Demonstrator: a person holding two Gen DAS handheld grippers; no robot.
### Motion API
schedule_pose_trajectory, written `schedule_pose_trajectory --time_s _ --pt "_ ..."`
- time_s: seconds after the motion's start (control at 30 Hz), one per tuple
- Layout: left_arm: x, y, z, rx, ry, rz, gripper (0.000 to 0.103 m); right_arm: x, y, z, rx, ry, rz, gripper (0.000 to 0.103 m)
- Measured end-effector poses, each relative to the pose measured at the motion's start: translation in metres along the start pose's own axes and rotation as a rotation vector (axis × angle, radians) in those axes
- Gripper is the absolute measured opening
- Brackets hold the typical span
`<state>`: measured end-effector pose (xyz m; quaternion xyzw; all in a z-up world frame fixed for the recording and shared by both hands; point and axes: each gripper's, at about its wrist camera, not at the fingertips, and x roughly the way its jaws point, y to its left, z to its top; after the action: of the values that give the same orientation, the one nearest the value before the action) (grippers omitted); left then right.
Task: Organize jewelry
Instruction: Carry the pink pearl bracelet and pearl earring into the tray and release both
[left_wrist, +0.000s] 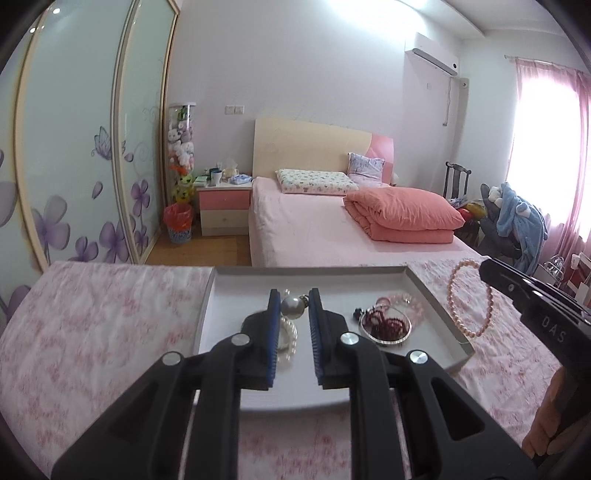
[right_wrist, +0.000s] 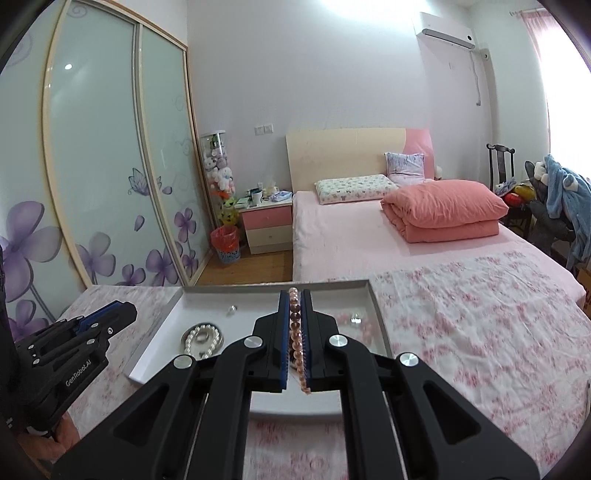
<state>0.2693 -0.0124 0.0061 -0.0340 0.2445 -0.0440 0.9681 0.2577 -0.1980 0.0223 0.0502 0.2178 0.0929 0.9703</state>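
A grey tray (left_wrist: 424, 291) is being kept on the floral cloth (left_wrist: 92, 314). A pink bead bracelet (right_wrist: 295, 332) is being clamped by the right gripper (right_wrist: 294, 295) above the tray. A large pearl earring (left_wrist: 291, 307) is being pinched by the left gripper (left_wrist: 293, 301), over the tray.

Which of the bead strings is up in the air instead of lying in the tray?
The pink bead bracelet, clamped in the right gripper. The white pearl bracelet and dark red beads lie in the tray.
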Motion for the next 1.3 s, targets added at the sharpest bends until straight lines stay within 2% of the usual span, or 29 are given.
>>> schedule_pose_trajectory --time_s 0.37,0.77,0.83,0.87,0.9,0.93,1.0,1.3 --pt "0.05 -0.008 0.001 0.037 0.044 -0.002 0.016 0.049 0.002 -0.002 -0.007 0.043 -0.017 0.007" --pt "0.07 -0.008 0.0 0.056 0.065 0.001 0.016 0.061 0.005 -0.003 -0.004 0.063 0.007 0.007" --pt "0.071 -0.008 0.0 0.052 0.067 0.004 0.02 0.063 0.004 -0.002 0.002 0.07 0.019 0.008" --pt "0.072 -0.008 0.0 0.047 0.07 0.005 0.026 0.063 0.002 -0.002 0.007 0.07 0.018 0.009" --pt "0.073 -0.007 0.001 0.043 0.071 0.007 0.032 0.061 0.001 -0.003 0.011 0.07 0.011 0.018" --pt "0.072 -0.006 0.001 0.039 0.069 0.012 0.035 0.061 0.0 -0.003 0.015 0.069 0.007 0.039" --pt "0.071 -0.003 0.001 0.033 0.067 0.015 0.043 0.052 -0.006 -0.004 0.036 0.04 -0.023 0.06" --pt "0.058 0.006 0.003 0.011 0.048 0.022 0.051 0.038 -0.019 -0.005 0.066 0.034 -0.058 0.06"
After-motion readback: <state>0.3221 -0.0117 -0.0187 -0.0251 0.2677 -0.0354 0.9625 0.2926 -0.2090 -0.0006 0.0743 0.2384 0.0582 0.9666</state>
